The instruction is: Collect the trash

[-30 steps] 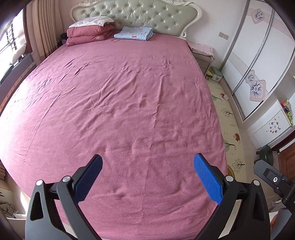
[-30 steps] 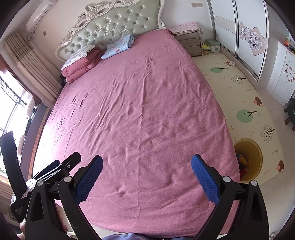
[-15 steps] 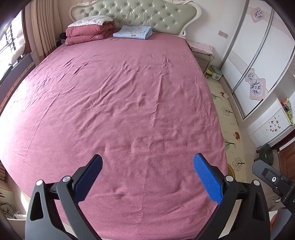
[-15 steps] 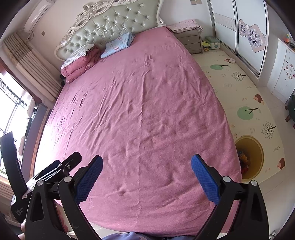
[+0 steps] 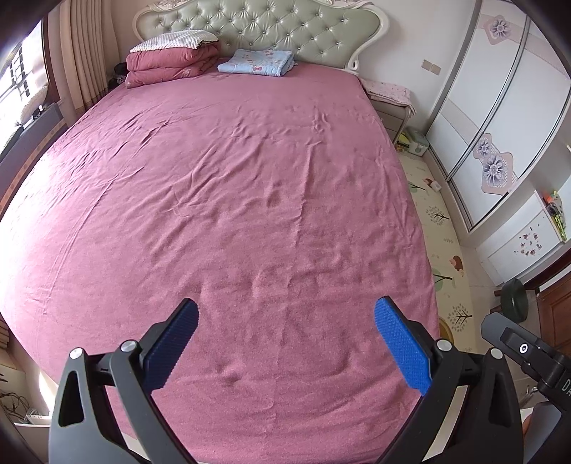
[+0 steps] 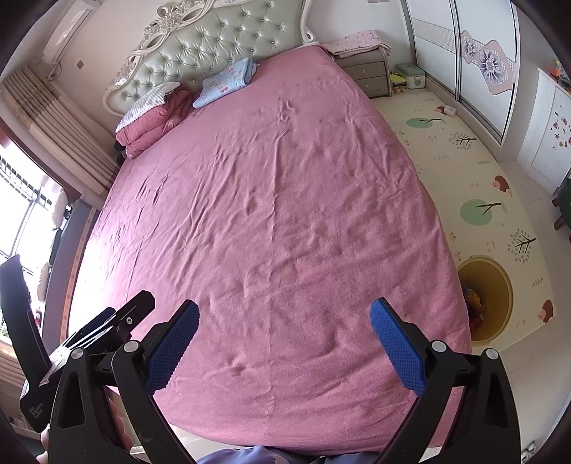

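Left gripper [image 5: 285,323]: held above the foot end of the bed, facing the headboard; blue pads [image 5: 401,344] spread wide, nothing between them.
Right gripper [image 6: 283,323]: also above the foot end, angled toward the bed's left side; pads [image 6: 396,344] wide apart, nothing held.
Cross-view: the left gripper's body appears at the lower left of the right wrist view; the right gripper's body appears at the lower right of the left wrist view.
Bed [image 5: 228,200]: covered by a pink sheet, wrinkled across the middle; fills most of both views.
Headboard [image 5: 260,30]: tufted, pale green, white carved frame.
Quilt [image 5: 171,66]: pink, folded, at the head end on the window side; a white patterned layer lies on top.
Blanket [image 5: 255,62]: light blue, folded, just beside the quilt, against the headboard.
Bin [image 6: 485,299]: yellow, round, on the floor mat right beside the bed's foot-end corner, partly hidden by the sheet edge.
Trash [image 6: 474,303]: colourful items inside the bin; kind cannot be told. No loose piece can be made out on the sheet.
Mat [image 6: 460,185]: cream with tree prints, between bed and wardrobe.
Wardrobe [image 5: 499,107]: white sliding doors with flower panels.
Nightstand [image 6: 364,71]: beside the headboard, a pink cloth on top.
Curtain [image 5: 80,57]: beige, by the window.
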`<state>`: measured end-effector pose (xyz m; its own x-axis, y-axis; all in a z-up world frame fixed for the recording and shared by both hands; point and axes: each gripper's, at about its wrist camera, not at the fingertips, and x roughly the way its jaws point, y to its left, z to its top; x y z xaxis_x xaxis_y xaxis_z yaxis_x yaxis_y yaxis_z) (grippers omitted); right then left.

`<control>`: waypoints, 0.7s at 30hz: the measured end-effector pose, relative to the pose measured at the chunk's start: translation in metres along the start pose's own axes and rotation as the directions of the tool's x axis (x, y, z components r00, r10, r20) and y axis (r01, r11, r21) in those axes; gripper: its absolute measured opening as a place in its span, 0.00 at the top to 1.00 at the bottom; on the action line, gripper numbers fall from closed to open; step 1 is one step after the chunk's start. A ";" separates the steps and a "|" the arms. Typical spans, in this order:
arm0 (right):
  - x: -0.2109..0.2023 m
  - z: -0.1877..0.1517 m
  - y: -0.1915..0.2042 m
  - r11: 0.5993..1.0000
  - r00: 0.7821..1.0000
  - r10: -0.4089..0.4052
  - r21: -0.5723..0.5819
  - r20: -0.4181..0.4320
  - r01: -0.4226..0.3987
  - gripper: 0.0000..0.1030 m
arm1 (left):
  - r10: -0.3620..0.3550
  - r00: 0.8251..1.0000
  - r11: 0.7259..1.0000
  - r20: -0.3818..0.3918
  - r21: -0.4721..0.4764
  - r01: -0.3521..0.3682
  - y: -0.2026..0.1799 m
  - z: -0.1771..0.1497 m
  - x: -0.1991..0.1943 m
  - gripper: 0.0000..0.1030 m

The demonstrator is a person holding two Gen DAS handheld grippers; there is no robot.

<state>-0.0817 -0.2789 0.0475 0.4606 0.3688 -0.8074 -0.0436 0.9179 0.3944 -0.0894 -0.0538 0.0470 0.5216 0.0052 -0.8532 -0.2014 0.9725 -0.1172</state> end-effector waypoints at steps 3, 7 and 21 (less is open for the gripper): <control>0.000 0.000 0.000 1.000 1.000 0.000 0.002 -0.002 0.000 0.10 | -0.002 1.000 1.000 -0.005 -0.002 0.002 0.000 0.000 0.001 0.04; 0.002 -0.001 0.000 1.000 1.000 -0.001 0.003 -0.008 0.001 0.10 | 0.002 1.000 1.000 -0.006 -0.003 -0.002 0.001 0.001 0.002 0.04; 0.003 -0.001 0.000 1.000 1.000 0.000 0.004 -0.010 0.000 0.10 | 0.010 1.000 1.000 -0.015 -0.001 -0.010 0.002 -0.001 0.006 0.04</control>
<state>-0.0810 -0.2776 0.0443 0.4520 0.3706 -0.8114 -0.0401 0.9171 0.3966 -0.0878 -0.0522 0.0413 0.5068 0.0113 -0.8620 -0.2073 0.9722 -0.1092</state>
